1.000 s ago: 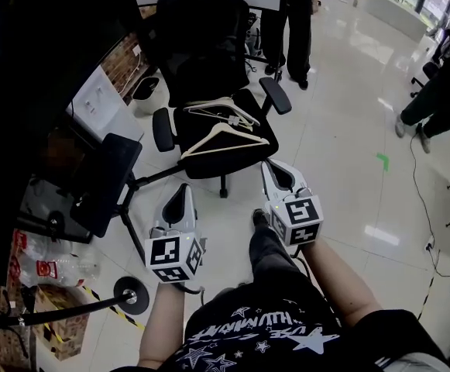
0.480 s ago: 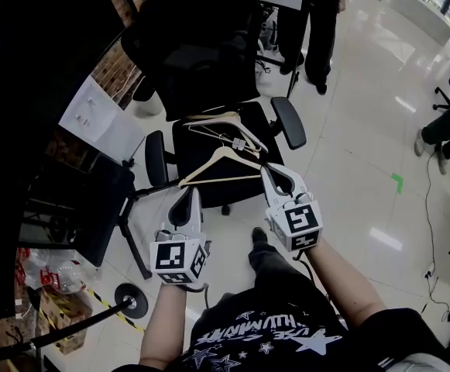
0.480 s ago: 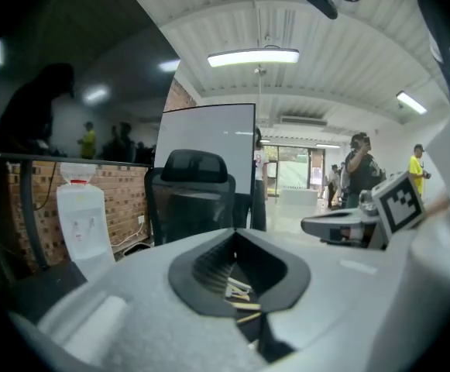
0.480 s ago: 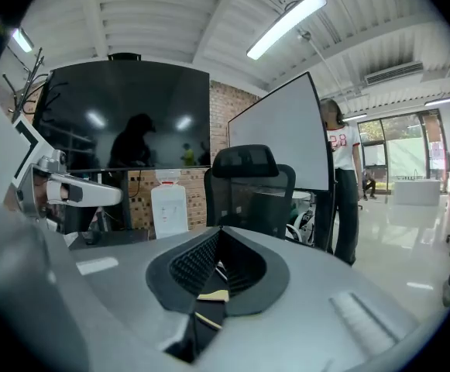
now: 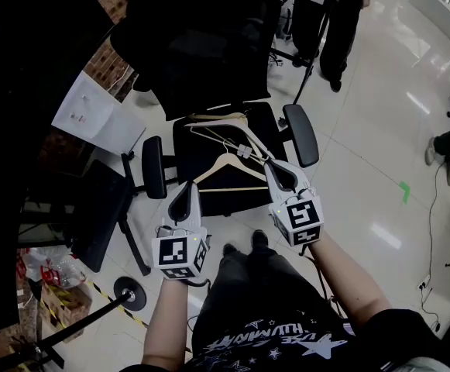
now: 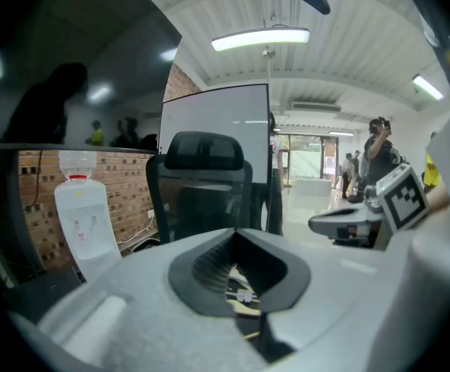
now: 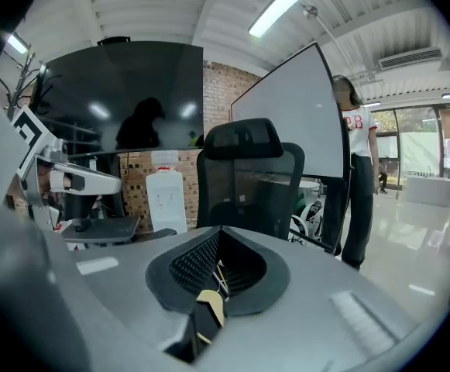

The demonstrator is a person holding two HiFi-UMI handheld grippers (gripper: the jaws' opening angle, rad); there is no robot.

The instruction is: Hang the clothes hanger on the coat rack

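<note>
The wooden clothes hanger [image 5: 226, 170] is found on the seat of the office chair [image 5: 187, 147], just ahead of both grippers and between them. Its long axis is laid crosswise to the direction in which the jaws point, with the hook turned away toward the chair back. One end is met just ahead of the right gripper [image 5: 276, 166], the other slightly further ahead of the left gripper [image 5: 185, 187], so the right is judged the nearer. Both pairs of jaws are seen closed together with nothing held. Thinner hangers [image 5: 213, 124] are piled beyond it, further from the grippers.
</note>
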